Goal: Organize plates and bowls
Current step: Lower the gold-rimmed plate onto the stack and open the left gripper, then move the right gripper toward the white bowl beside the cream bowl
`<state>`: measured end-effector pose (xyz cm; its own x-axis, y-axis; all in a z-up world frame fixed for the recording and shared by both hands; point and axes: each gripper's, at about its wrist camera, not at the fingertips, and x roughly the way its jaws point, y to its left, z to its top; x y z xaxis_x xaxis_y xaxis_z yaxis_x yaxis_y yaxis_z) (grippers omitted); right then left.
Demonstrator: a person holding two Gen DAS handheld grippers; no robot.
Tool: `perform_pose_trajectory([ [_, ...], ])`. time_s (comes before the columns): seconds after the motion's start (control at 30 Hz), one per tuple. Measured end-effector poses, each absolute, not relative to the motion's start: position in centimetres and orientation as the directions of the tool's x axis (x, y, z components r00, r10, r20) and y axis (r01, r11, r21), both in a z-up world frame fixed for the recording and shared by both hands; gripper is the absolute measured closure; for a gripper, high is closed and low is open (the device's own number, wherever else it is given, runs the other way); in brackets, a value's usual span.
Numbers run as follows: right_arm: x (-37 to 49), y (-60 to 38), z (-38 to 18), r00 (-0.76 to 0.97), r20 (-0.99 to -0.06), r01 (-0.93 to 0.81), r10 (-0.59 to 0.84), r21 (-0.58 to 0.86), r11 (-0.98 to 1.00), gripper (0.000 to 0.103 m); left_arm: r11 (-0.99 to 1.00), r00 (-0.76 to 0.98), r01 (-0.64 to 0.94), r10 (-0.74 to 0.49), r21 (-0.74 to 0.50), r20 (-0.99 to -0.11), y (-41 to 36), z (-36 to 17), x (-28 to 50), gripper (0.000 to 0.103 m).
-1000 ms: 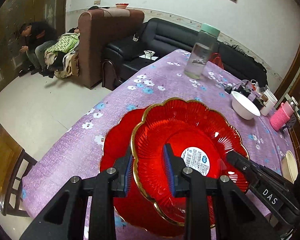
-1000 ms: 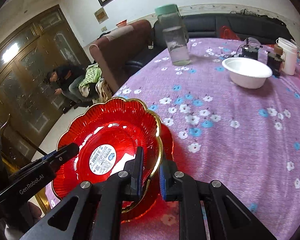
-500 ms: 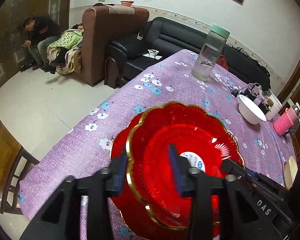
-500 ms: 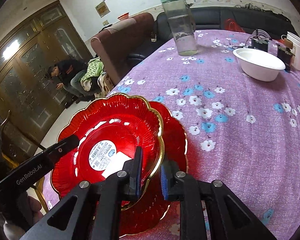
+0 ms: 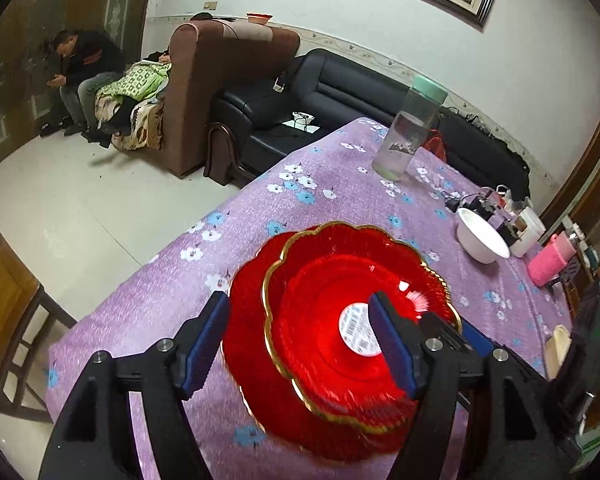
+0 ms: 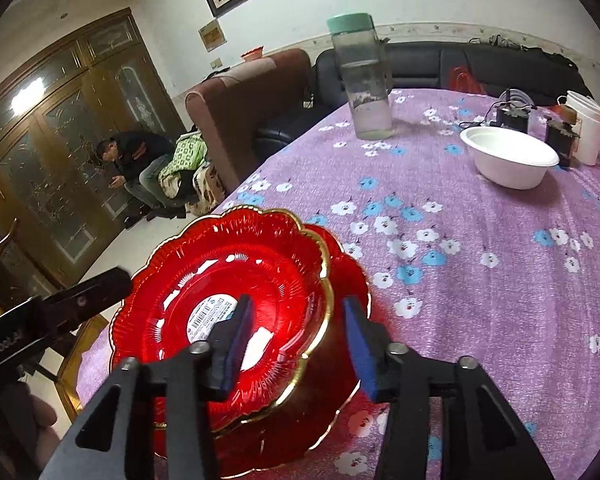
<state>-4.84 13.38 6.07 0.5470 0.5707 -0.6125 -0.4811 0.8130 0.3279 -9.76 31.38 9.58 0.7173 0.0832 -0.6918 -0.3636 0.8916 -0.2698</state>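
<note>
Fingers on the left gripper [image 5: 298,338] are spread wide, one blue pad [image 5: 204,340] outside the near rim of the red plates and the other over the sticker, pinching nothing. At the desk's [image 6: 500,280] near left corner the upper red plate [image 6: 236,292] sits nested on the lower red plate [image 6: 352,280], a little off-centre, so the lower one's rim shows on one side. Fingers on the right gripper [image 6: 298,346] are parted too, straddling the upper plate's gilt edge without gripping it. Toward the far right edge a white bowl [image 6: 508,158] stands alone, well apart from the stack, with a tall bottle [image 6: 364,84] behind it. By my reckoning the plates are stacked and let go; the bowl is not yet dealt with.
</note>
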Motion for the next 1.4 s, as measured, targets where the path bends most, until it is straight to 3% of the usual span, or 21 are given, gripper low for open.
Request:
perform_pose_trajectory([
  [0.4,-7.8,9.2,7.6,0.618,-0.556,-0.446,0.556,0.334,0.830,0.040,0.915,0.773,-0.338,0.138,-0.220,-0.619,27.3,12.7,-14.3,0.023],
  [0.47,-8.3,7.8,7.6,0.634,-0.547,-0.432,0.547,0.336,0.837,0.036,0.923,0.774,-0.324,0.130,-0.210,-0.620,26.3,12.8,-14.5,0.022],
  [1.4,-12.0,-9.9,4.5,0.710,-0.564,-0.156,0.422,0.458,0.875,0.035,0.992,0.751,-0.128,0.085,-0.019,-0.655,14.2,11.1,-15.0,0.020],
])
